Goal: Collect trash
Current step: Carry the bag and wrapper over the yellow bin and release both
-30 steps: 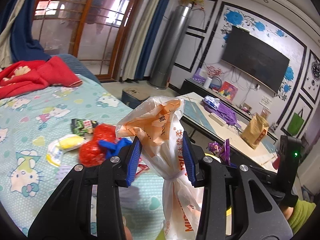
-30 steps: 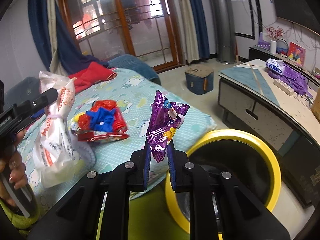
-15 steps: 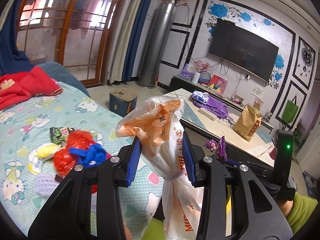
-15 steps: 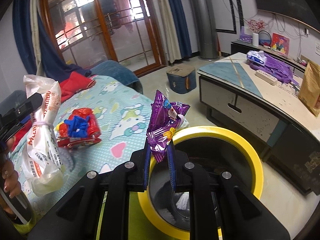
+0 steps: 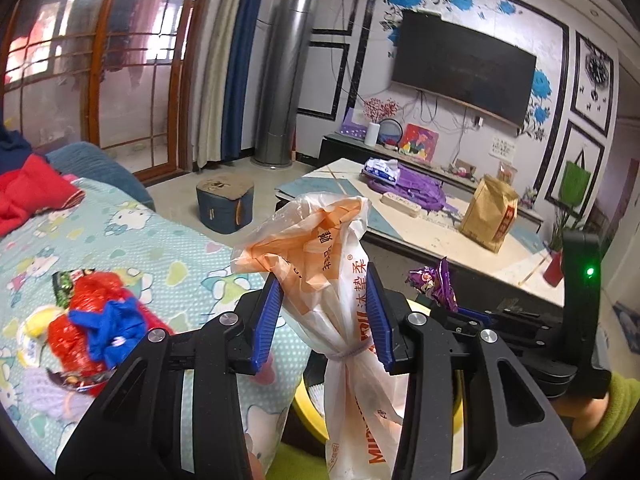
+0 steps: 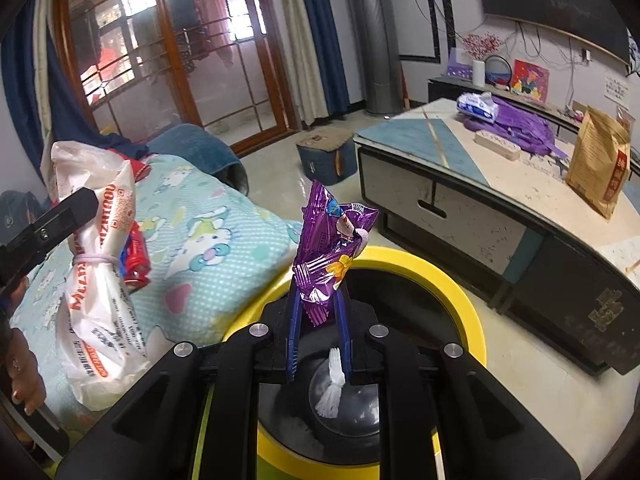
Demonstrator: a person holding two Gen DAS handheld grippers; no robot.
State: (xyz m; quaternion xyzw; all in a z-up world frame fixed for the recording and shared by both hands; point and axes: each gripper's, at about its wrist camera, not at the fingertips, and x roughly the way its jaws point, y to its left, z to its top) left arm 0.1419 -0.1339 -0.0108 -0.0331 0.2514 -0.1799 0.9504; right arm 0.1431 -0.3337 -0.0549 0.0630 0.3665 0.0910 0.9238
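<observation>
My left gripper (image 5: 325, 312) is shut on a white and orange plastic bag (image 5: 332, 264) tied with a band; the same bag (image 6: 98, 264) hangs at the left of the right wrist view, over the bed's edge. Between the blue pads of my right gripper (image 6: 319, 322), which is shut, stands a crumpled purple snack wrapper (image 6: 328, 256), also seen as the purple wrapper (image 5: 434, 284) from the left. It is held above the open yellow-rimmed trash bin (image 6: 456, 292), which has a white scrap (image 6: 332, 388) inside. More trash, a red and blue pile (image 5: 94, 328), lies on the bed.
The bed with a cartoon-cat sheet (image 5: 168, 256) is at the left. A low table (image 6: 472, 176) with a brown paper bag (image 6: 600, 160) and purple cloth stands to the right of the bin. A blue stool (image 6: 326, 152) sits on the floor behind.
Both grippers have swung right, away from the bed, carrying the bag and the wrapper. The wrapper now stands over the bin's opening, and the bin fills more of the right wrist view.
</observation>
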